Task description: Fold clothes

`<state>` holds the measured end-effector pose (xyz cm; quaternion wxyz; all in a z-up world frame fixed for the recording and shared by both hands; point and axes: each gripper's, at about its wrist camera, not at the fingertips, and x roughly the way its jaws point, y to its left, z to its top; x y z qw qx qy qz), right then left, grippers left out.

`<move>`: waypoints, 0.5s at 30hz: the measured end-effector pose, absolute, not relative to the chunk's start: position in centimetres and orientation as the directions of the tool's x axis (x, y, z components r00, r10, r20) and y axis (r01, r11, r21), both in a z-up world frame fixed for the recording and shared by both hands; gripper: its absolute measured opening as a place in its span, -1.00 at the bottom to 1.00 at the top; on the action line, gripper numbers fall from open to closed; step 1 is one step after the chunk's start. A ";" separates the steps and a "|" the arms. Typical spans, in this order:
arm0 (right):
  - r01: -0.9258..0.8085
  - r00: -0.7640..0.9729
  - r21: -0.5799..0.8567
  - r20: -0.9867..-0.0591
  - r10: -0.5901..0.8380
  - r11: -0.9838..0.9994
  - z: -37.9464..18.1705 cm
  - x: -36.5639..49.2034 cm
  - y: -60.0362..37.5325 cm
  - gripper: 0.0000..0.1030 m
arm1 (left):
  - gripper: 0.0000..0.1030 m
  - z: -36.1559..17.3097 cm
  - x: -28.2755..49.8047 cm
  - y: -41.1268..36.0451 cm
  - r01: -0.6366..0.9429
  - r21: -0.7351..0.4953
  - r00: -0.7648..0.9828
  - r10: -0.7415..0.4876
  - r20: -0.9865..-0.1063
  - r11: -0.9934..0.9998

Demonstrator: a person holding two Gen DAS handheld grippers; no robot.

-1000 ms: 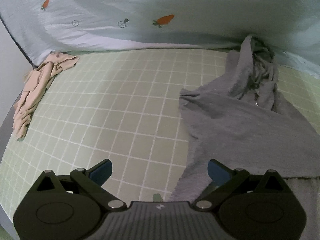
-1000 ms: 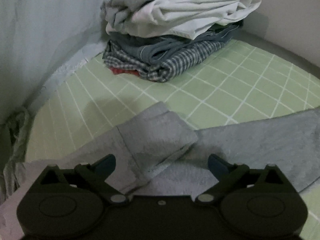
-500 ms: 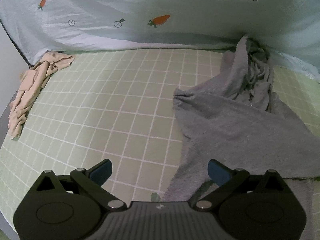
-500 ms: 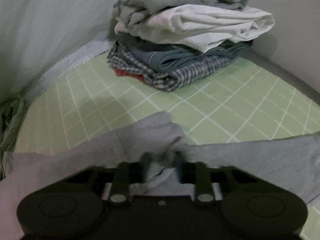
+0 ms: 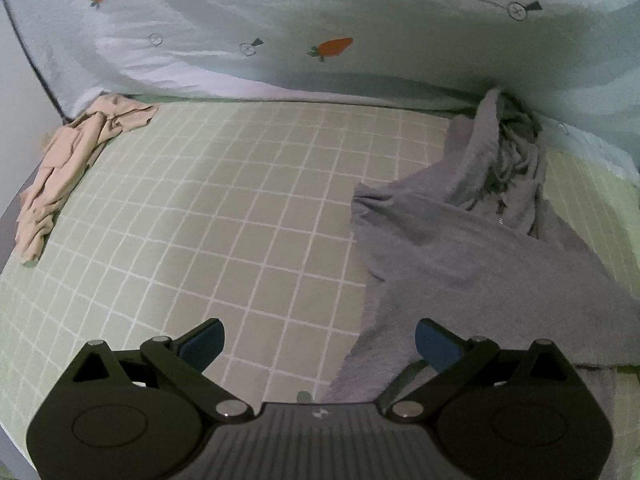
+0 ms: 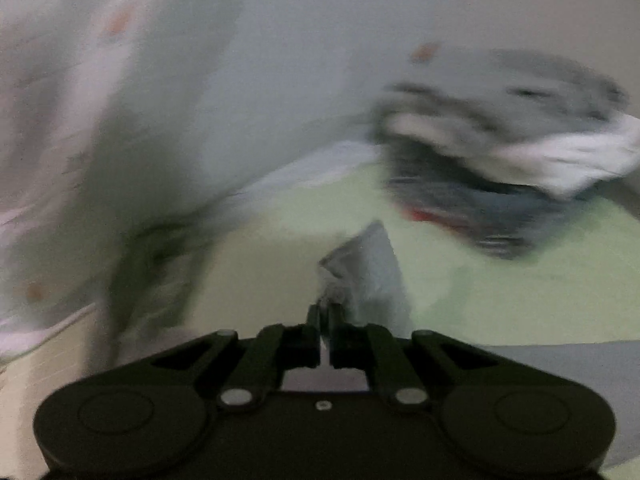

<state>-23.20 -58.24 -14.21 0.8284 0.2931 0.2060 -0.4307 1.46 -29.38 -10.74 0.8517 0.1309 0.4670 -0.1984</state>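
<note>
- The left tongs [image 5: 318, 340] stand wide apart at the bottom of the left wrist view, holding nothing; their blue pads [image 5: 434, 344] hover over the green checked sheet [image 5: 224, 216].
- The grey garment [image 5: 460, 248] lies spread at the right of that frame, with a bunched part rising toward the upper right.
- A beige garment [image 5: 68, 168] lies crumpled at the far left edge.
- A pale cover [image 5: 360, 20] printed with carrots fills the top; no readable writing or brand shows.
- The right tongs [image 6: 325, 312] are pinched together on a corner of grey cloth.
- That view is blurred; a stack of folded clothes [image 6: 512, 168] sits at the upper right.
</note>
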 end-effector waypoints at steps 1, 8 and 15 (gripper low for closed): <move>0.803 0.585 0.322 -0.584 -0.562 0.501 -13.8 -21.8 -57.5 -0.93 | 0.96 -10.7 1.5 -29.2 0.455 0.037 0.487 -0.214 -0.847 0.890; 0.546 0.769 0.455 -0.605 -0.205 0.704 -14.4 -13.5 -51.1 -0.73 | 0.96 -10.3 2.1 -28.2 0.425 0.033 0.501 -0.205 -0.841 0.905; 0.641 0.689 0.397 -0.675 -0.265 0.657 -15.1 -14.9 -51.6 0.73 | 0.96 -10.6 1.9 -29.4 0.460 0.033 0.482 -0.218 -0.849 0.887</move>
